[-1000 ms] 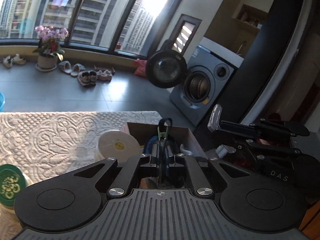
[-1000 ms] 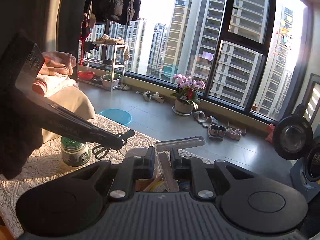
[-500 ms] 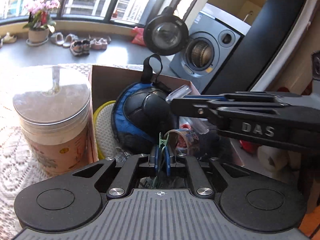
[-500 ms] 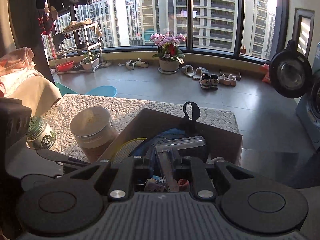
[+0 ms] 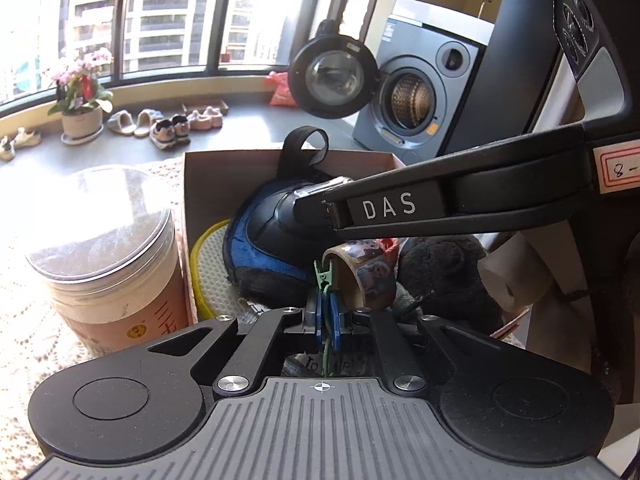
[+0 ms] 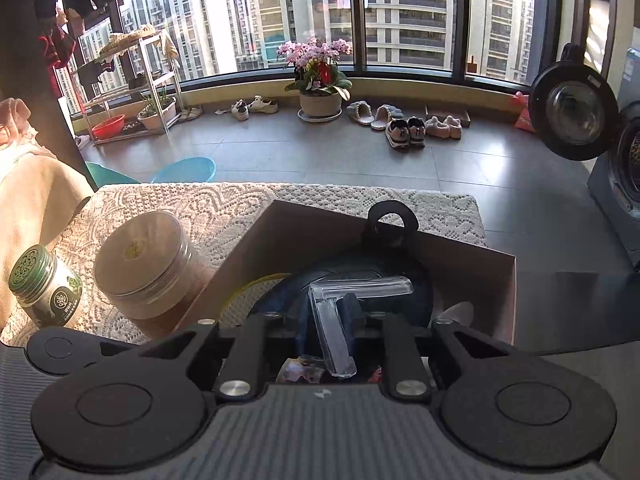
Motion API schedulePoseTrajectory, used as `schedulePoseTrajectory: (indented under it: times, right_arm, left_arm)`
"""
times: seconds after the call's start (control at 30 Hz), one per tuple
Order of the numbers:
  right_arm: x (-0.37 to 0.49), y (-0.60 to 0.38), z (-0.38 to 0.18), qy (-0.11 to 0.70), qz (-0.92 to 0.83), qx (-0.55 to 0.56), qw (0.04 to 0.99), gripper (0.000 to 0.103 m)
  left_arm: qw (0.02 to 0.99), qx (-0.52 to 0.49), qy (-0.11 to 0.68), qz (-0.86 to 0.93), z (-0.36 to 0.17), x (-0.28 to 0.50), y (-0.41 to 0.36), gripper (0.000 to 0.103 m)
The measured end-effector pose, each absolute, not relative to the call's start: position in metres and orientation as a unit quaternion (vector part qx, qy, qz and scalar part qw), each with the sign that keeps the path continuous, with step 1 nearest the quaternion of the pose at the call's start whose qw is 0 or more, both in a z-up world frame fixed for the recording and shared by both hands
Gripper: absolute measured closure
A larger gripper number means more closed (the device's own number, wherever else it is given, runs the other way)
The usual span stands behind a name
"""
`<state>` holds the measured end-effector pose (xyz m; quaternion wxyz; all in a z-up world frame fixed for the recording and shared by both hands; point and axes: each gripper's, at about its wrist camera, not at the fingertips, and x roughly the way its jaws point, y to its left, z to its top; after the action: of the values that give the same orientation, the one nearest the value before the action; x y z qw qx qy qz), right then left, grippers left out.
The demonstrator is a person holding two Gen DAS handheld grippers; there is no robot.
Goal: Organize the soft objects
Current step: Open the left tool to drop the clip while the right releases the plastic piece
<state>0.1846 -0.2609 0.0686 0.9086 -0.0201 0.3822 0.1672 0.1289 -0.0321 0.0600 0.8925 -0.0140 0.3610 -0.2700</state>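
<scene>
Both tools hang over the brown box [image 6: 472, 276] on the desk [image 6: 248, 208]. The left tool [image 5: 327, 316] has its two blue fingers [image 5: 319, 314] squeezed together on a small green clip [image 5: 325, 278]. The right tool [image 6: 326, 320] has a clear plastic piece [image 6: 336, 338] between its fingers; its jaws have just been opening a little, and I cannot tell if they press on the piece.

Inside the box, just past the green clip, is a roll of colourful tape [image 5: 368, 276]. Next to it on the right sits a black fuzzy toy [image 5: 444, 268]. A blue and black pad [image 5: 272, 236] with a black loop [image 5: 304, 152] fills the middle of the box. A yellow mesh pad [image 5: 208, 272] leans against the left wall.

Beside the box on the left stands a big jar [image 5: 108, 256] with a clear lid, touching the box wall. A small jar with a green lid [image 6: 40, 280] stands further left. A lacy white cloth [image 6: 192, 204] covers the desk.

Far off on the floor are shoes [image 6: 404, 132], a pot of pink flowers [image 6: 318, 80], and a washing machine [image 5: 416, 92] with its door open.
</scene>
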Motion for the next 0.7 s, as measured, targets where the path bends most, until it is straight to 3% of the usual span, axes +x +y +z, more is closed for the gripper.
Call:
schedulePoseTrajectory:
  times: [0.1, 0.27, 0.33, 0.7]
  right_arm:
    - [0.182, -0.261, 0.070, 0.378, 0.168, -0.019, 0.910, 0.082]
    - [0.169, -0.269, 0.081, 0.353, 0.165, 0.011, 0.921, 0.051]
    - [0.161, -0.268, 0.088, 0.334, 0.151, 0.002, 0.931, 0.044]
    - [0.107, -0.275, 0.107, 0.296, 0.119, 0.045, 0.947, 0.029]
  left_arm:
    - [0.897, -0.031, 0.351, -0.267, 0.064, 0.122, -0.027, 0.093]
    - [0.903, -0.004, 0.344, -0.258, 0.073, 0.119, -0.032, 0.090]
    - [0.900, -0.005, 0.352, -0.256, 0.075, 0.119, -0.032, 0.090]
    - [0.932, -0.033, 0.293, -0.210, 0.097, 0.051, 0.021, 0.090]
